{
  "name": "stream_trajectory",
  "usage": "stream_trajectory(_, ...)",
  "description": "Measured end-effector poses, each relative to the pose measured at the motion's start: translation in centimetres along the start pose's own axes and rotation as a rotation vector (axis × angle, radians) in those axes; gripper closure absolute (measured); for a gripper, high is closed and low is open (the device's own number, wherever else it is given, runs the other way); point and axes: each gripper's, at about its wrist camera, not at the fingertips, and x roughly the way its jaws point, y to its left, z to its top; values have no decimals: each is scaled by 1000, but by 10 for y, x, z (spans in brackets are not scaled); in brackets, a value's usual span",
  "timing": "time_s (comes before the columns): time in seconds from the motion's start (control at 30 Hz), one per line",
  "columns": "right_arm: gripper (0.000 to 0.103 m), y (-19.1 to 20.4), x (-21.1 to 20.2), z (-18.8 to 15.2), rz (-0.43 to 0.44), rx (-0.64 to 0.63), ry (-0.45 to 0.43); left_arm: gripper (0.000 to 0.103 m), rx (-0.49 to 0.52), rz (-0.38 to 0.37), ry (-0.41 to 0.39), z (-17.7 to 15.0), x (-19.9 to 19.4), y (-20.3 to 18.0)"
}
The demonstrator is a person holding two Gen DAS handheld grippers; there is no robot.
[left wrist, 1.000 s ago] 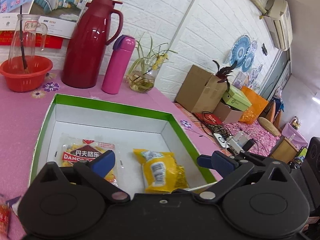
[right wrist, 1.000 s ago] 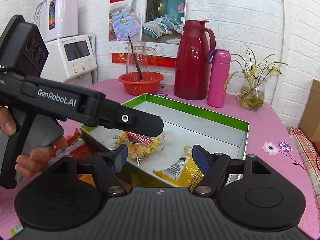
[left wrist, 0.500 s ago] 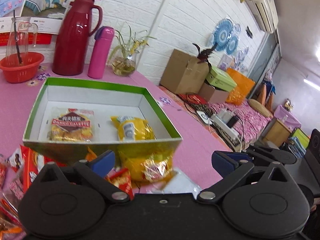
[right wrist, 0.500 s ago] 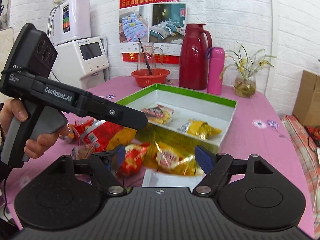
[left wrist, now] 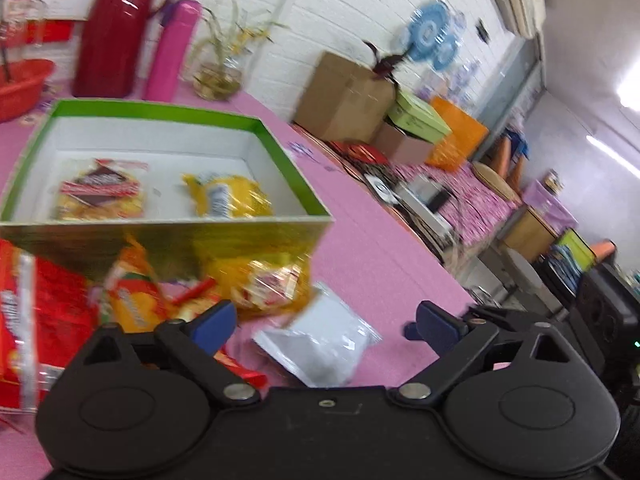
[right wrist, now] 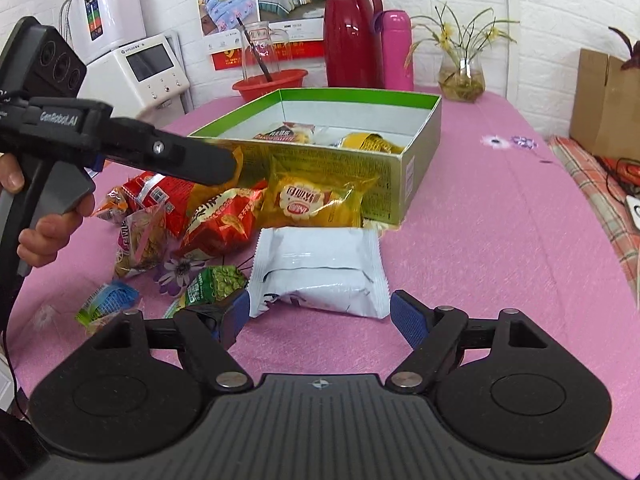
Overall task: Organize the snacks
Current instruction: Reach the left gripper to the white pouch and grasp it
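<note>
**Pink cloth, a box part filled, loose snacks waiting**

Pink cloth covers the table (right wrist: 500, 216), and the green-rimmed box (right wrist: 420, 160) sits toward its far edge with two packets already inside: a red-and-yellow one (left wrist: 100, 194) and a yellow one (left wrist: 232, 200). Along the near wall of the box lies the unsorted pile. The white pack (right wrist: 320, 270) is nearest the front edge; behind it a yellow pack (right wrist: 312, 200) leans against the box wall; to the left are red bags (right wrist: 220, 224), a green pea packet (right wrist: 216, 284) and a small blue-green sachet (right wrist: 108, 300).

Both claws are empty. The right gripper (right wrist: 318, 316) is spread, its blue pads just short of the white pack's near corners and not touching it. The left gripper (left wrist: 324, 320) is wide but starting to close; nothing is pinched, and the white pack (left wrist: 320, 344) shows beyond its tips.

Judged from this, the step in hand is reaching for the next snack, most likely the white pack. The next move calls for the right gripper to ease forward and down until the pads straddle the pack's width, close on it, then lift it clear over the box wall. The left gripper points at the same pile, so the two should keep apart.
</note>
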Motion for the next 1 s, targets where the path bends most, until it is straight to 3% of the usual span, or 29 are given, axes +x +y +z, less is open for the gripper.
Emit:
stream_trajectory(0.07,0,-2,2,-1,9,-2,1,20,14,-25,38,-3,9,-5)
stream_trajectory(0.27,0,-9,7,4,13,-66,-7,24,1,-39,117,-16,30,-5)
stream_trajectory(0.43,0,-10,20,2,4,-165,38,22,-14,-36,122,-17,35,-5)
stream_trajectory(0.53,0,-10,24,1,3,-187,67,14,23,-39,156,-20,42,-13)
stream_trajectory(0.67,0,-11,24,-3,-4,-203,84,13,79,-21,194,-25,46,-21)
stream_trajectory(0.93,0,-6,27,-8,22,-247,74,11,-8,29,189,-32,39,-7)
stream_trajectory(1.0,0,-5,30,-6,7,-250,69,16,-31,36,171,-29,43,-5)
